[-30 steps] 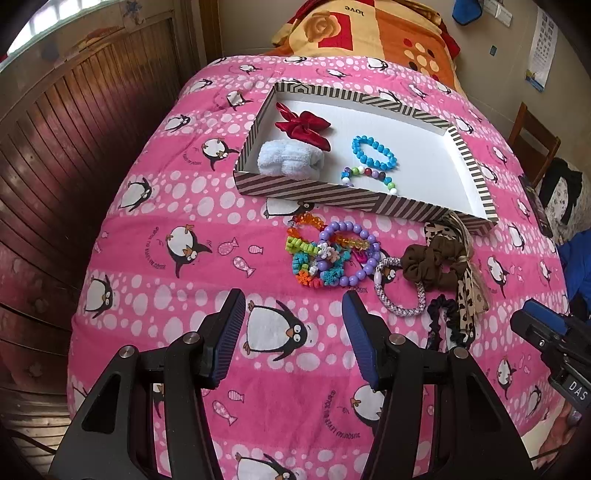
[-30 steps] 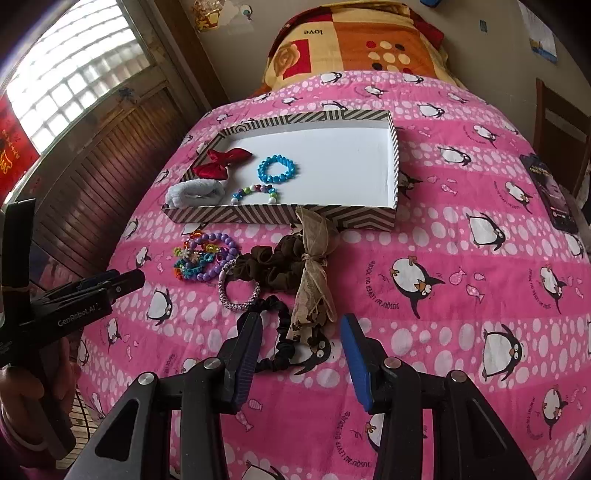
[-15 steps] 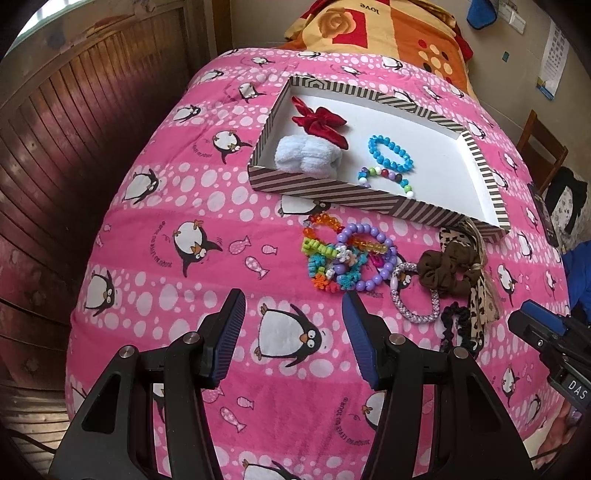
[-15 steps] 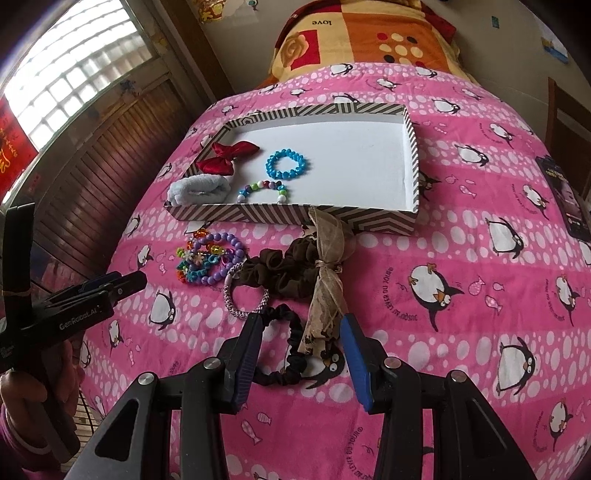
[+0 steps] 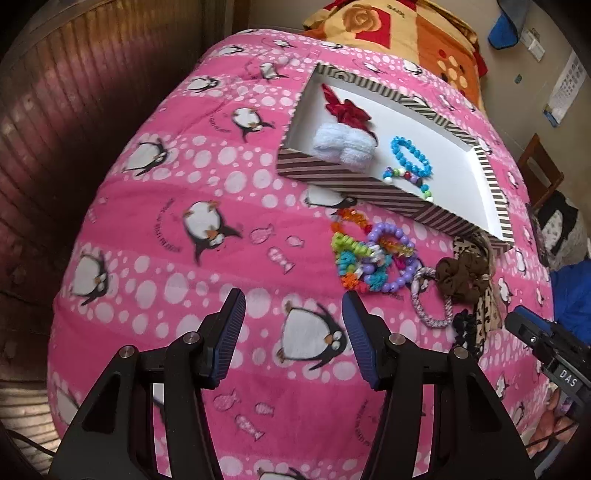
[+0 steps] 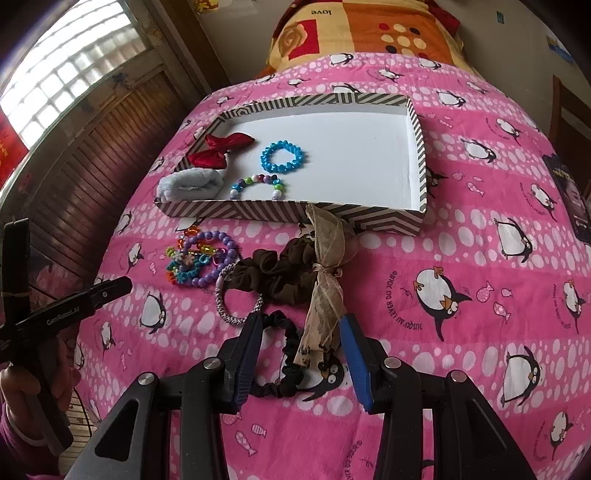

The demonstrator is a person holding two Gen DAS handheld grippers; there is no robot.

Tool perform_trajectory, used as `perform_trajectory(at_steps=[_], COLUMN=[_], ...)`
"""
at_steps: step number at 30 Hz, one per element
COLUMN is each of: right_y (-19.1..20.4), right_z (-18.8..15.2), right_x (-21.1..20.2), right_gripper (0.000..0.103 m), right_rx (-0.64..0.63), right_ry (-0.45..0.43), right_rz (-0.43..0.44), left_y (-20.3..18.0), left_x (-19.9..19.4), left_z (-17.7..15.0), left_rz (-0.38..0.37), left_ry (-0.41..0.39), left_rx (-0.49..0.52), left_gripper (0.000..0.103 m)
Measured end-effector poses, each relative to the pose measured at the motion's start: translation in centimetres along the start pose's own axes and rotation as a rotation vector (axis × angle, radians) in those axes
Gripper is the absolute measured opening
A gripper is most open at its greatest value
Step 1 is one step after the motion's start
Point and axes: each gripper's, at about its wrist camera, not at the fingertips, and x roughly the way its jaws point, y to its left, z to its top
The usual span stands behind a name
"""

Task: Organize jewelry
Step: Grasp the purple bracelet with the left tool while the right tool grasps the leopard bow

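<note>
A striped box lies on the pink penguin blanket. It holds a red bow, a white scrunchie, a blue bead bracelet and a multicolour bead bracelet. In front of it lie a heap of colourful bead bracelets, a silver braided bracelet, a brown scrunchie, a tan ribbon bow and a black scrunchie. My right gripper is open, its jaws either side of the black scrunchie and ribbon tail. My left gripper is open and empty over bare blanket, left of the bead heap.
The bed's left edge drops off beside wooden wall panels. An orange patterned pillow lies behind the box. A dark phone lies at the blanket's right edge. A wooden chair stands to the right of the bed.
My right gripper has moved forward and down, so the black scrunchie and ribbon tail now sit between its jaws. My left gripper has swung left, away from the bead heap.
</note>
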Motion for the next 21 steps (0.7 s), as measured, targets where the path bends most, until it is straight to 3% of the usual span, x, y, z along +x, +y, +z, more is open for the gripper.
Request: perform_trajectory(at_steps=[5, 13, 21], right_y=[-0.2, -1.2, -1.4], right_z=[0.5, 1.4, 2.5], right_x=[0.4, 1.1, 1.9], right_gripper=[0.042, 0.042, 0.042], right_rx=[-0.004, 0.003, -0.009], right_ry=[0.01, 0.02, 0.033], right_rz=[-0.006, -0.004, 0.012], left_y=[-1.1, -2.0, -5.6], left_x=[1.7, 2.3, 4.0], left_z=[1.0, 3.0, 5.1], left_rz=[-0.031, -0.106, -0.072], left_ry=[0.041, 0.047, 0.061], left_rx=[0.101, 0.065, 0.208], left_gripper=[0.054, 0.054, 0.054])
